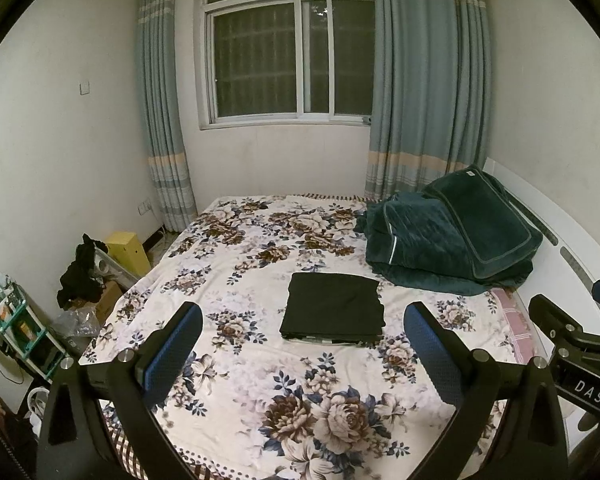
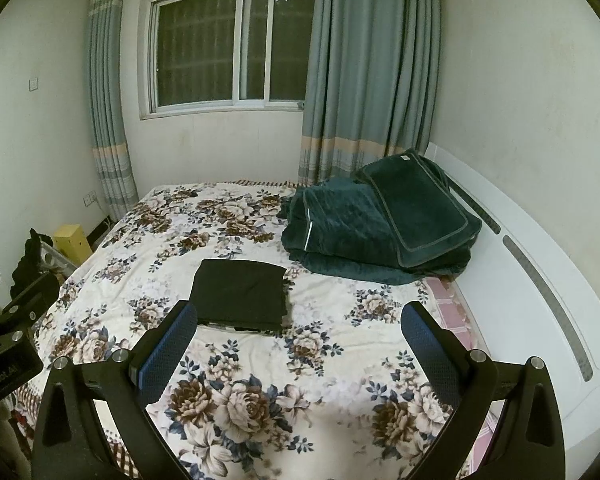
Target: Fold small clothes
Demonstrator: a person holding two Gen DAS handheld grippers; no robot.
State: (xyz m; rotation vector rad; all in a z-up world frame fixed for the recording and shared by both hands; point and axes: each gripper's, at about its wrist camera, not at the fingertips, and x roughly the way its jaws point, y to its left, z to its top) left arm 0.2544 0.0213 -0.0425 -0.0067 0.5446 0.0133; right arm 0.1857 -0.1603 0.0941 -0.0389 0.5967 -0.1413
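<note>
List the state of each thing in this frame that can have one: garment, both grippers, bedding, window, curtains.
Black garment: folded into a flat rectangle, lying on the bed, untouched.
Left gripper: open, empty, above the floral sheet.
Right gripper: open, empty.
Green quilt: bundled in a heap by the headboard.
Window: shut.
Curtains: drawn aside.

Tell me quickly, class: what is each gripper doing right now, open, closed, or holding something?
Left gripper: open, holding nothing, above the bed.
Right gripper: open, holding nothing; folded black garment lies untouched.
</note>
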